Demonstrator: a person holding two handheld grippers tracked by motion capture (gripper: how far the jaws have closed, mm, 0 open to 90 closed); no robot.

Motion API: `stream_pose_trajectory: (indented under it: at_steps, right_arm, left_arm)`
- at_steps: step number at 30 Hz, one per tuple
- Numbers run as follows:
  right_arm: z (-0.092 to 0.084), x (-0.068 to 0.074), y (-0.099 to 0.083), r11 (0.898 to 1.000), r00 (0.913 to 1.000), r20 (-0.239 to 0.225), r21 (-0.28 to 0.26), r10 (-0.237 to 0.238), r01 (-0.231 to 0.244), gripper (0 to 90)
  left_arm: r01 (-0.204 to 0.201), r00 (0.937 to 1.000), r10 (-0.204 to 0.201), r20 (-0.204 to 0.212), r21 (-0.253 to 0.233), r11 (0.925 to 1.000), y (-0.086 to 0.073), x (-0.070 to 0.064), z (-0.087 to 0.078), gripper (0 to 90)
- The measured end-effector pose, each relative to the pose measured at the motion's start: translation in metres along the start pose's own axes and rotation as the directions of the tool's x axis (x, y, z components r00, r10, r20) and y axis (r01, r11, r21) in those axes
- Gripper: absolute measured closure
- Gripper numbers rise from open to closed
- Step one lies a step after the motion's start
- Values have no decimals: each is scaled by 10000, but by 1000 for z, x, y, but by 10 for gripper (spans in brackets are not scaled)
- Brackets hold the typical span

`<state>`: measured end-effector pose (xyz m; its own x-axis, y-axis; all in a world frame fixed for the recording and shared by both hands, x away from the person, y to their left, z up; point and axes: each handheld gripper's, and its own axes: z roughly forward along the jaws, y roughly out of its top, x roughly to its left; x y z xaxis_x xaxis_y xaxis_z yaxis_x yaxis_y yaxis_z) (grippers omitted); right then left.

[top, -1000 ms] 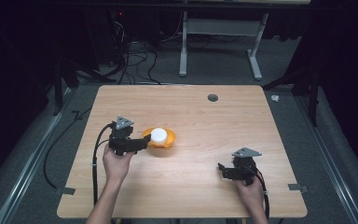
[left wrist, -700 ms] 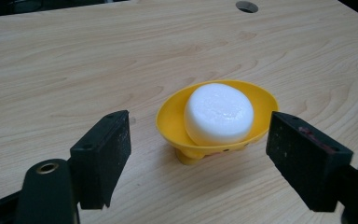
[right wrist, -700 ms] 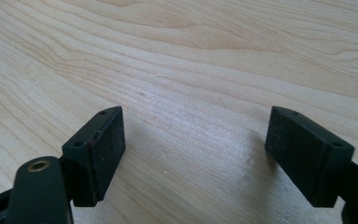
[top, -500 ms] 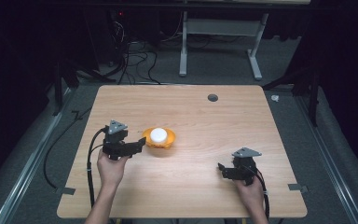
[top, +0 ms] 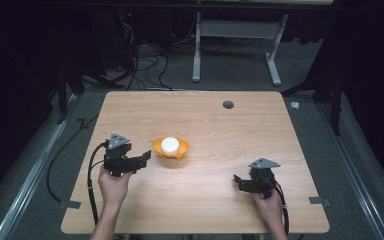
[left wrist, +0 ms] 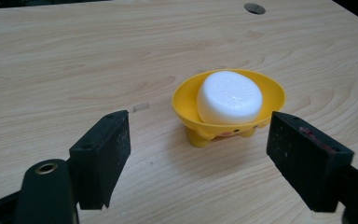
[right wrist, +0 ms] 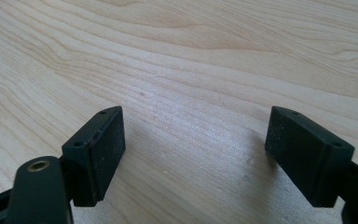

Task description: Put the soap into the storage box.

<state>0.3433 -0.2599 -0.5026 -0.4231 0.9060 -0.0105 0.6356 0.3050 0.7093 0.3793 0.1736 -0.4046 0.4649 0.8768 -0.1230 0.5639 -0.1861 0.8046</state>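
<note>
The right gripper [top: 241,183] is held wide open over bare table [top: 215,210], nothing gripped. The left gripper [left wrist: 198,154] is likewise spread wide, just short of the yellow bowl [left wrist: 228,109], untouched. A white puck [left wrist: 229,97] in the bowl is shown closely there.

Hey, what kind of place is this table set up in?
Probably a lab or recording workspace, not a home: a bare light wooden table stands on grey carpet among dark surroundings, tangled black cables lie on the floor behind it, and a white metal desk frame stands beyond.
</note>
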Motion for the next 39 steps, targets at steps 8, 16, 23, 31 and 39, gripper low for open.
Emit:
stream_pose_trajectory:
  at_steps: [8, 16, 23, 31, 39]
  right_arm:
    - [0, 0, 0, 10000, 10000, 8, 3, 2, -2, 209]
    - [0, 0, 0, 10000, 10000, 4, 2, -2, 2, 209]
    - [0, 0, 0, 10000, 10000, 9, 5, 3, -3, 209]
    - [0, 0, 0, 10000, 10000, 5, 3, -3, 3, 209]
    - [0, 0, 0, 10000, 10000, 4, 2, -5, 5, 209]
  left_arm:
    - [182, 9998, -183, -103, -131, 9997, -7, 4, -6, 225]
    - [258, 9996, -259, -123, -94, 9996, -13, 8, -12, 225]
    - [306, 9994, -307, -182, -61, 9995, -19, 8, -13, 228]
    - [412, 9989, -413, -202, -60, 9991, -26, 10, -17, 225]
    - [671, 9976, -673, -169, -110, 9977, -35, 12, -19, 225]
